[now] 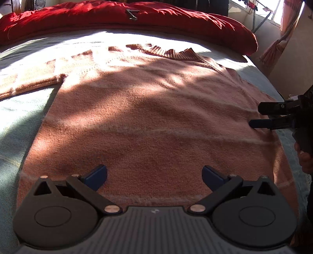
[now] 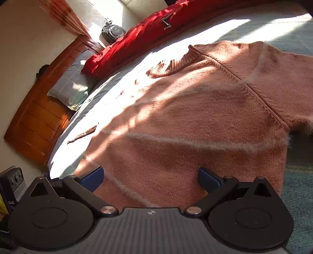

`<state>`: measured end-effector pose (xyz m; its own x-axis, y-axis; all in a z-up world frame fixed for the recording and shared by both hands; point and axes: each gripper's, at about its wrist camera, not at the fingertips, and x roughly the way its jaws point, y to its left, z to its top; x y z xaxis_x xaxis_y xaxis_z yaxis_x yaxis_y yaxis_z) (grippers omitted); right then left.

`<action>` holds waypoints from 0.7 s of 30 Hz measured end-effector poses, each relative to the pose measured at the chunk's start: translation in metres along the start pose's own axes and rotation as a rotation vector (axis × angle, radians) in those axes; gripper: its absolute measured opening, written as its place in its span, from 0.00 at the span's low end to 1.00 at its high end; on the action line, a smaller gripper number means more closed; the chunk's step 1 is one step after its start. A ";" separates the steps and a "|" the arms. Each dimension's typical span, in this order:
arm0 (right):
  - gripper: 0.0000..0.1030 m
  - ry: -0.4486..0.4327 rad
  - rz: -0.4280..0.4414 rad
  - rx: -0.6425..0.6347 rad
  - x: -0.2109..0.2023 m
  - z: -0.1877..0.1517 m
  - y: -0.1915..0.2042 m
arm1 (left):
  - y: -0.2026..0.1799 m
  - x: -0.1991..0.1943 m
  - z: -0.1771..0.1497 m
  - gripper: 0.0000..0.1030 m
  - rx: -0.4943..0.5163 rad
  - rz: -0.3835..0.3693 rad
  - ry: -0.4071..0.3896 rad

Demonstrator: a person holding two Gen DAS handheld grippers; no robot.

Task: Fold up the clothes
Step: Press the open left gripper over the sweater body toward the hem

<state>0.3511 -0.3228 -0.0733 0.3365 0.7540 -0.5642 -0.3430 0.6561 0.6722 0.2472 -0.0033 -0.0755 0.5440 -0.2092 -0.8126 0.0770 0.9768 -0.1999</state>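
Salmon-pink knit sweater point(image 1: 152, 117) flat on the bed point(image 1: 23, 121), pale stripes, both tools point(image 1: 154, 175) point(image 2: 150, 177) wide open, empty.

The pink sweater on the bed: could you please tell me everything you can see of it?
The pink sweater is a fuzzy knit with thin pale stripes and a ribbed collar. It lies spread flat and unfolded on the light bedspread, collar toward the red duvet, one sleeve stretched sideways. Both grippers hover open over it; neither grips it.

Both wrist views look low and close across the same sweater point(image 1: 148, 125), from its hem and side.
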 end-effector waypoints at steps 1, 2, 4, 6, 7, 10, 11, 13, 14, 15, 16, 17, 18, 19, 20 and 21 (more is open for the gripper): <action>1.00 -0.012 0.001 0.009 -0.002 -0.002 -0.002 | 0.001 0.000 -0.003 0.99 0.002 0.002 0.005; 1.00 -0.025 0.002 0.017 -0.004 -0.005 -0.003 | 0.002 0.000 -0.006 0.99 0.005 0.003 0.011; 1.00 -0.053 0.002 0.035 -0.007 -0.011 -0.006 | 0.004 -0.004 -0.007 0.99 0.015 0.000 0.024; 1.00 -0.074 0.005 0.043 -0.010 -0.018 -0.006 | 0.007 -0.009 -0.007 0.99 0.017 -0.005 0.029; 1.00 -0.082 0.005 0.047 -0.012 -0.021 -0.006 | 0.008 -0.013 -0.005 0.99 0.020 -0.005 0.019; 1.00 -0.094 -0.005 0.059 -0.015 -0.027 -0.002 | 0.013 -0.024 0.002 0.99 0.031 -0.006 -0.023; 1.00 -0.090 -0.021 0.056 -0.016 -0.028 0.001 | 0.017 -0.026 0.006 0.99 0.030 -0.008 -0.043; 1.00 -0.082 -0.053 0.049 -0.016 -0.031 0.007 | 0.023 -0.025 0.009 0.99 0.018 -0.021 -0.063; 1.00 -0.078 -0.069 0.046 -0.016 -0.032 0.010 | 0.026 -0.023 0.008 0.99 0.016 -0.032 -0.061; 1.00 -0.074 -0.085 0.043 -0.017 -0.034 0.013 | 0.028 -0.020 0.006 0.99 0.014 -0.043 -0.060; 1.00 -0.070 -0.098 0.040 -0.017 -0.036 0.016 | 0.031 -0.018 0.004 0.99 0.015 -0.055 -0.058; 1.00 -0.067 -0.109 0.038 -0.017 -0.038 0.019 | 0.035 -0.018 -0.002 0.99 0.025 -0.067 -0.056; 1.00 -0.064 -0.121 0.036 -0.018 -0.041 0.022 | 0.038 -0.019 -0.007 0.99 0.035 -0.079 -0.054; 1.00 -0.063 -0.134 0.036 -0.018 -0.043 0.025 | 0.041 -0.019 -0.013 0.99 0.045 -0.091 -0.052; 1.00 -0.064 -0.149 0.039 -0.019 -0.045 0.028 | 0.045 -0.019 -0.019 0.99 0.055 -0.103 -0.049; 1.00 -0.066 -0.170 0.043 -0.020 -0.047 0.030 | 0.047 -0.020 -0.022 0.99 0.068 -0.115 -0.048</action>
<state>0.2929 -0.3163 -0.0643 0.4439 0.6277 -0.6395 -0.2387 0.7707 0.5908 0.2215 0.0462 -0.0813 0.5676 -0.3188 -0.7591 0.1969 0.9478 -0.2508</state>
